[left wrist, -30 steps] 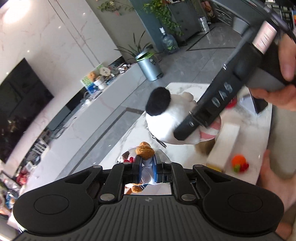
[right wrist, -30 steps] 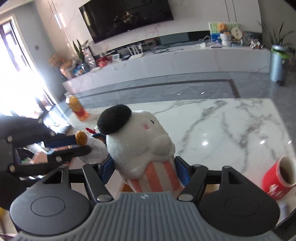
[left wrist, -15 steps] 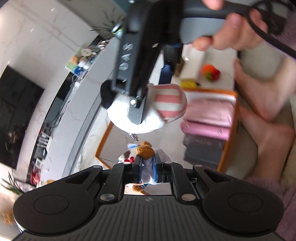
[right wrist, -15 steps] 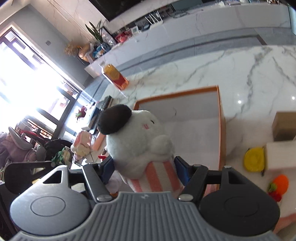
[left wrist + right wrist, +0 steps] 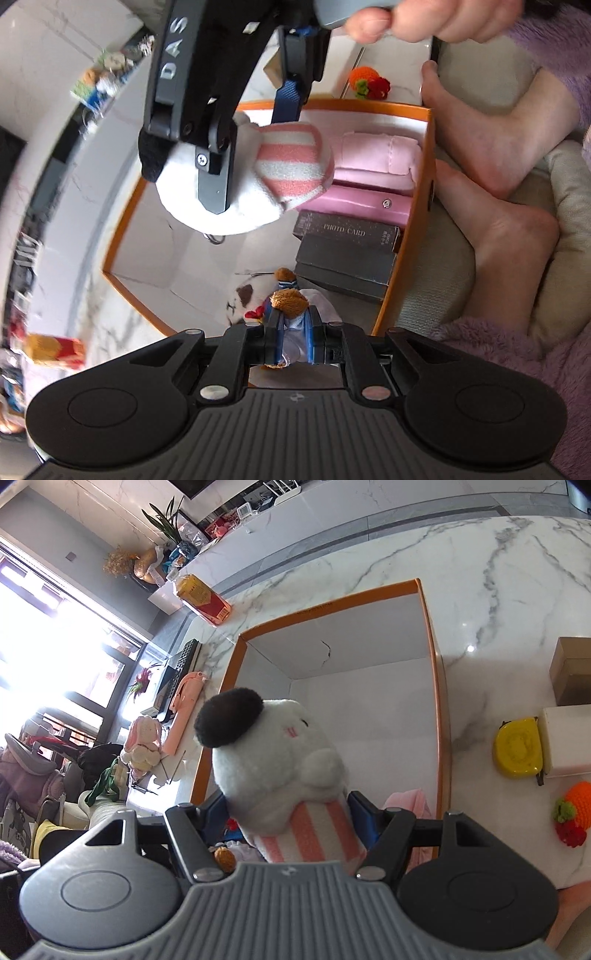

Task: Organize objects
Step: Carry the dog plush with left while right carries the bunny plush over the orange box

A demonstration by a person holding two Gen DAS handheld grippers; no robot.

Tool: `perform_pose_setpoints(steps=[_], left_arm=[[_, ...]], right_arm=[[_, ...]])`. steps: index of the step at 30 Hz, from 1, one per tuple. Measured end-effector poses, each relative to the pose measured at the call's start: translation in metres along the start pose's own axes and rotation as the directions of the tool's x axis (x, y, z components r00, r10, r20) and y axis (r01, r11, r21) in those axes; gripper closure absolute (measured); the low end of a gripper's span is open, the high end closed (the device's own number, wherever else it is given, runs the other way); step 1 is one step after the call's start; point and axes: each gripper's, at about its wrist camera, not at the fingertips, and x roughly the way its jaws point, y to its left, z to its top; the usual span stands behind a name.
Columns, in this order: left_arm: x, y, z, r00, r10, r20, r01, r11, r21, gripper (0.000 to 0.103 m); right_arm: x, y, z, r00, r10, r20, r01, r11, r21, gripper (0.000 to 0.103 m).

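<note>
1. Orange-rimmed box on the marble table: a second ago both wrist views looked out across the room and bare table; now both look down into the box. Folded pink items and dark "PHOTO CARD" boxes fill one end, while the far half is bare.
2. White plush with a black ear and pink-striped bottom: the right hand-held gripper has carried it down over the box's open half and clamps its striped end between the blue pads, clear of the floor of the box.
3. Small plush figure with brown tufts: the left hand-held gripper is closed tight on it, and it too has come low over the near edge of the box.
4. My reading: both toys are in place to be released into the bare half.
5. Knitted orange toy and yellow case remain outside on the table, so sorting appears unfinished.
</note>
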Motion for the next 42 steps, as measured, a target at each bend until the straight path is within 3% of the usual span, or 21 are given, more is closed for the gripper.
perform_pose_setpoints(steps=[6,7,10,14,16,19,25,28,31,34,37,42], left_arm=[[0.004,0.022,0.002,0.984,-0.173,-0.032,0.169,0.981,-0.099,0.081],[0.003,0.027,0.003,0.979,-0.201,-0.036,0.195,0.974,-0.119,0.075],[-0.001,0.043,0.003,0.969,-0.248,-0.007,0.243,0.954,-0.176,0.07],[-0.001,0.074,0.006,0.973,-0.229,0.039,0.23,0.93,-0.286,0.07],[0.007,0.087,0.009,0.979,-0.201,0.045,0.205,0.928,-0.311,0.07],[0.026,0.1,0.014,0.976,-0.217,0.037,0.216,0.917,-0.335,0.07],[0.055,0.103,0.018,0.965,-0.262,0.028,0.256,0.904,-0.341,0.07],[0.067,0.104,0.018,0.959,-0.284,0.004,0.267,0.896,-0.354,0.076],[0.074,0.103,0.014,0.95,-0.313,-0.023,0.284,0.889,-0.359,0.083],[0.075,0.099,0.005,0.941,-0.338,-0.023,0.307,0.879,-0.365,0.083],[0.073,0.102,-0.005,0.926,-0.379,0.005,0.348,0.845,-0.407,0.083],[0.065,0.105,-0.015,0.931,-0.362,0.052,0.348,0.834,-0.428,0.083]], right_arm=[[0.013,-0.003,0.001,0.999,0.003,-0.039,-0.003,1.0,0.0,0.033],[0.015,-0.003,0.002,0.999,0.002,-0.043,-0.002,1.0,-0.002,0.033],[0.017,-0.003,0.006,0.999,0.007,-0.049,-0.008,1.0,-0.006,0.033],[0.016,0.001,0.017,0.999,0.013,-0.032,-0.014,1.0,-0.017,0.033],[0.017,0.003,0.025,1.0,0.009,-0.015,-0.009,1.0,-0.023,0.033],[0.022,0.006,0.037,1.0,-0.015,0.002,0.015,0.999,-0.046,0.033],[0.036,0.013,0.056,0.993,-0.115,-0.023,0.107,0.97,-0.22,0.033],[0.052,0.019,0.06,0.982,-0.166,-0.087,0.124,0.924,-0.363,0.033],[0.066,0.027,0.059,0.965,-0.235,-0.118,0.134,0.827,-0.546,0.033],[0.077,0.028,0.057,0.943,-0.292,-0.159,0.109,0.725,-0.68,0.033],[0.087,0.025,0.058,0.917,-0.338,-0.211,0.072,0.661,-0.747,0.033],[0.103,0.023,0.054,0.879,-0.386,-0.28,0.0,0.587,-0.81,0.033]])
